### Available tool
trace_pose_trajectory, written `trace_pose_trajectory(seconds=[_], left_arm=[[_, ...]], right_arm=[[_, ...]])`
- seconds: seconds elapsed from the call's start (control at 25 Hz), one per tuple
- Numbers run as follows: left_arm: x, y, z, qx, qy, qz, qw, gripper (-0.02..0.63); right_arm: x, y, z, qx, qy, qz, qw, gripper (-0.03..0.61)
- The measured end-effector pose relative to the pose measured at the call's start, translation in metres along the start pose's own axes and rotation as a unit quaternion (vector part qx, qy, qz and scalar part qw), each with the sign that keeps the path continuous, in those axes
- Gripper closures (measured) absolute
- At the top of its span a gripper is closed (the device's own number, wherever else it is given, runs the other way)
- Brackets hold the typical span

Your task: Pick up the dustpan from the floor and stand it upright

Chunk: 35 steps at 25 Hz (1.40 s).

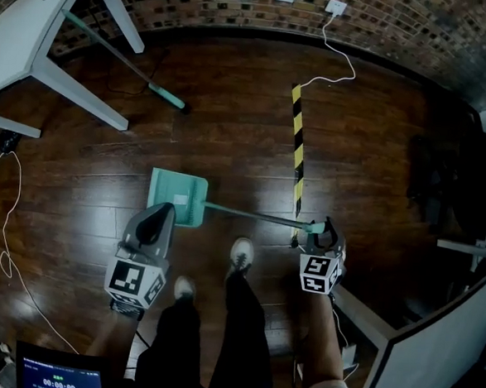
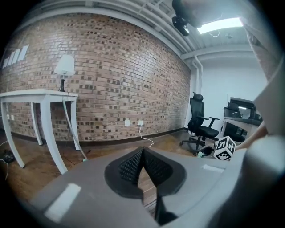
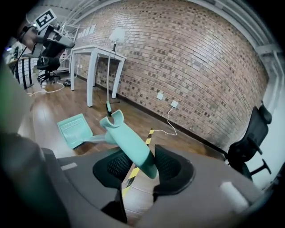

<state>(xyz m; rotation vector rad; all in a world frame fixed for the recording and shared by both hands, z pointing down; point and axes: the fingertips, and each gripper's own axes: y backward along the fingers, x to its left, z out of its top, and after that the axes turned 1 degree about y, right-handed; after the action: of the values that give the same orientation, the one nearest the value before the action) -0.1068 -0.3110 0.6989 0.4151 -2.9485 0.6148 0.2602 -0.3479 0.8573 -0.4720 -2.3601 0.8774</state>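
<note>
Jaws of the right gripper [image 3: 142, 168] stand apart, loosely cradling the handle [image 3: 129, 142] tip of the dustpan [image 1: 178, 197], its pan on the floor [image 1: 232, 114], so it may topple; the left gripper [image 2: 143, 171] is closed and empty.

On the floor [image 1: 232, 105] just ahead of the shoes [image 1: 240, 253], the dustpan [image 1: 176, 197], with its handle [image 1: 250, 215] running right to end between the jaws of the right gripper [image 1: 328, 229] and the left gripper [image 1: 160, 216] just on the near side of it. Right of the dustpan, a tape strip [image 1: 296, 151] reaching from near the handle's end toward the far wall [image 1: 239, 6], with a cable [image 1: 342, 65] trailing down from a socket [image 1: 336, 6] there. Far left, a table [image 1: 29, 50], and a broom [image 1: 124, 60] slanting out between its legs onto open floor.
</note>
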Motion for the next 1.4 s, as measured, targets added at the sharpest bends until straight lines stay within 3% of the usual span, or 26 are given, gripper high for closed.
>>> trace_pose_trajectory(seconds=[0.32, 0.64, 0.88, 1.08, 1.4], left_arm=[[0.003, 0.064, 0.082, -0.006, 0.016, 0.041, 0.9990, 0.615], [0.046, 0.128, 0.130, -0.020, 0.038, 0.091, 0.9949, 0.617], [0.063, 0.150, 0.141, -0.021, 0.040, 0.099, 0.9941, 0.617], [0.065, 0.165, 0.154, -0.033, 0.035, 0.087, 0.9950, 0.615], [0.067, 0.209, 0.198, -0.063, 0.026, 0.073, 0.9950, 0.615]], right_arm=[[-0.009, 0.058, 0.084, 0.023, 0.084, 0.006, 0.996, 0.380], [0.062, 0.085, 0.163, 0.007, 0.159, 0.071, 0.985, 0.354], [0.113, 0.107, 0.199, -0.013, 0.145, 0.136, 0.980, 0.321], [0.125, 0.128, 0.223, -0.025, 0.119, 0.160, 0.980, 0.302], [0.104, 0.199, 0.272, -0.067, 0.049, 0.131, 0.988, 0.310]])
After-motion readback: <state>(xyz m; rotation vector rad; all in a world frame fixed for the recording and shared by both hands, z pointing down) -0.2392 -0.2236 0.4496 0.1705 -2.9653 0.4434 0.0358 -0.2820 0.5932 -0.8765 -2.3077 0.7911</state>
